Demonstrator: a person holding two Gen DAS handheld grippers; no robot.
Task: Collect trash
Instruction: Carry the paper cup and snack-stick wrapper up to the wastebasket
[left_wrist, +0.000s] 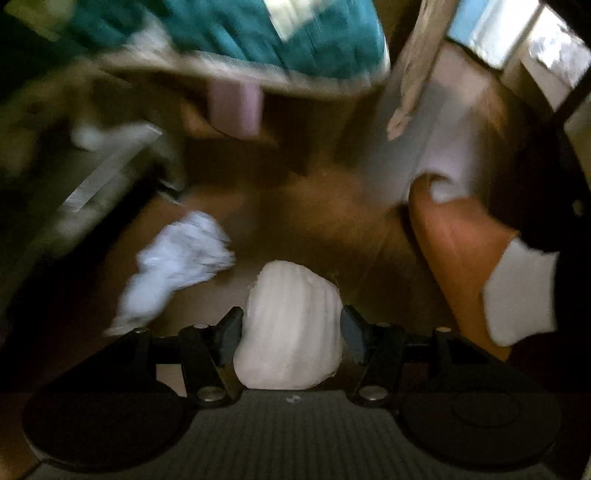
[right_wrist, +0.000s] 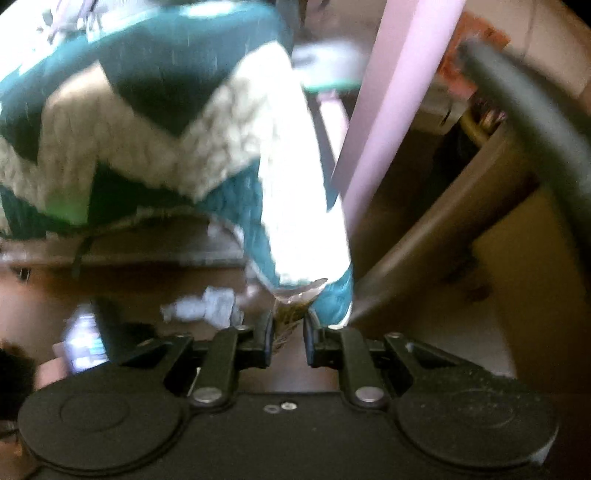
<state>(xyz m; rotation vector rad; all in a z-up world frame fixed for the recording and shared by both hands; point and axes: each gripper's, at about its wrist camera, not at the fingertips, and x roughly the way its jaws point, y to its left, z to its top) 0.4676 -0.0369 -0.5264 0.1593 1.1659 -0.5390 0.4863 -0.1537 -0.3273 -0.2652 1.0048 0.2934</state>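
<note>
I am working over a brown wooden floor (left_wrist: 314, 206), and both views are blurring. The biggest thing in front of me is a teal and cream quilted blanket (right_wrist: 155, 122), which is hanging down across the upper half of the right view and showing again along the top of the left view. Just right of it in the right view, a pale pink board (right_wrist: 391, 96) is leaning up toward the top edge, and a dark rounded bar (right_wrist: 524, 110) is crossing the upper right corner.

In the left view, my foot in an orange slipper (left_wrist: 458, 251) and a white sock (left_wrist: 521, 291) is standing on the floor at the right. A grey strip of torn paper or cloth (left_wrist: 413, 74) is hanging down near the top right; I cannot tell which it is.

My left gripper (left_wrist: 291, 332) is holding a white wad of tissue (left_wrist: 288, 325), with one finger pressing on each side of it. A second crumpled white tissue (left_wrist: 177, 262) is lying on the floor just to the left, apart from the fingers.

My right gripper (right_wrist: 290, 332) is standing narrow, pinching a shiny crinkled wrapper (right_wrist: 295, 299) between its fingertips. Another crumpled white tissue (right_wrist: 207, 306) is lying on the floor beyond it, to the left.
</note>
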